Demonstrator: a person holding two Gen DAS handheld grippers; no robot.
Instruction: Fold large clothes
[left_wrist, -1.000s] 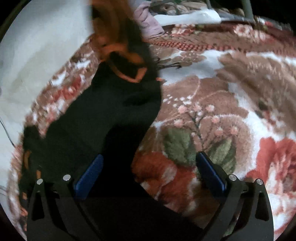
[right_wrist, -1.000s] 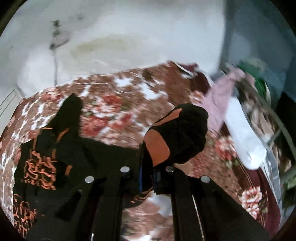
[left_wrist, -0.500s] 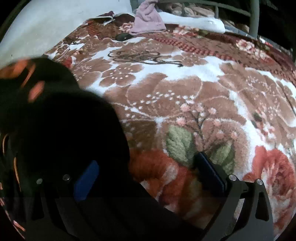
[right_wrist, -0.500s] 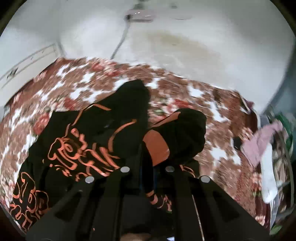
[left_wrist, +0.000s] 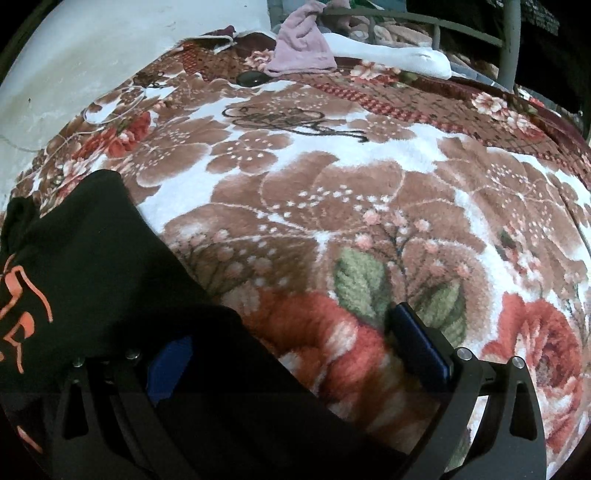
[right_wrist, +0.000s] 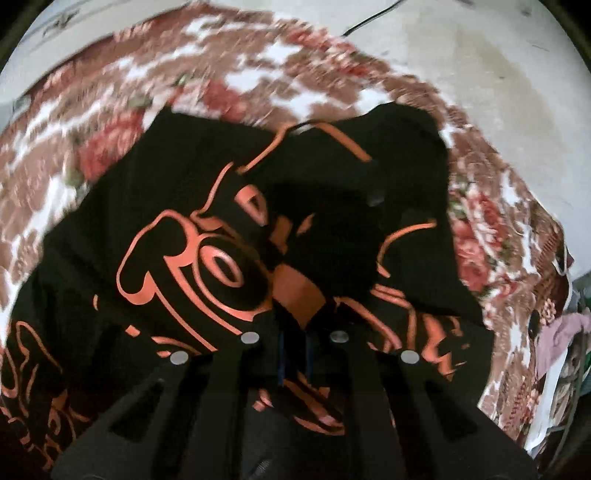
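Observation:
A black garment with orange lettering (right_wrist: 192, 258) lies spread on a floral blanket (right_wrist: 110, 122). My right gripper (right_wrist: 294, 332) is shut on a fold of that garment with an orange patch (right_wrist: 299, 295), held just above the printed front. The right wrist view is motion-blurred. In the left wrist view the same black garment (left_wrist: 85, 266) covers the lower left. My left gripper (left_wrist: 295, 350) stands open low over the blanket (left_wrist: 332, 192). Its right blue pad (left_wrist: 417, 343) rests near a red flower, and black cloth lies around its left pad (left_wrist: 170, 362).
A pink cloth (left_wrist: 303, 48) and a white cloth (left_wrist: 391, 55) lie at the blanket's far edge, near a metal frame (left_wrist: 511, 40). A small dark object (left_wrist: 253, 78) sits there too. A pale wall (left_wrist: 92, 55) borders the bed on the left.
My right gripper has swept down across the bed with the held fold, from over bare blanket to over the printed front. In the left view the lifted cloth has left the middle and lies at the left.

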